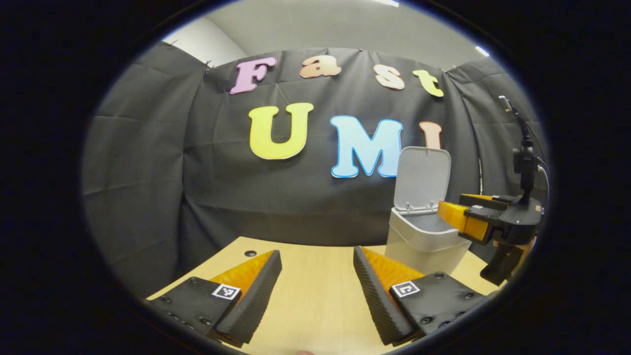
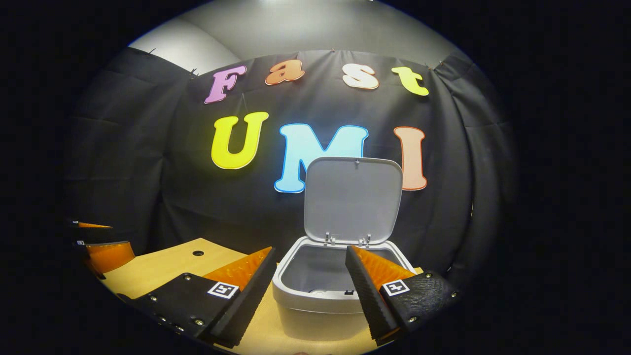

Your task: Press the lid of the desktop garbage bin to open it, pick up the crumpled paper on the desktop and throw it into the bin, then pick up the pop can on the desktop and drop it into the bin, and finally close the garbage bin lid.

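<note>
Bin [image 2: 315, 301] lid [image 2: 352, 199] upright, left hand-held gripper [image 1: 315, 286] empty, right hand-held gripper [image 2: 310, 291] agape

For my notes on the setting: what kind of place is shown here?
Likely a recording booth, not a home: black cloth wall, a wooden table holding a small bin with its lid up, and an open hand-held gripper.

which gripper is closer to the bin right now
Right. The right gripper hangs open just in front of the bin, over its rim; the left gripper sits open farther off, over the table.
</note>
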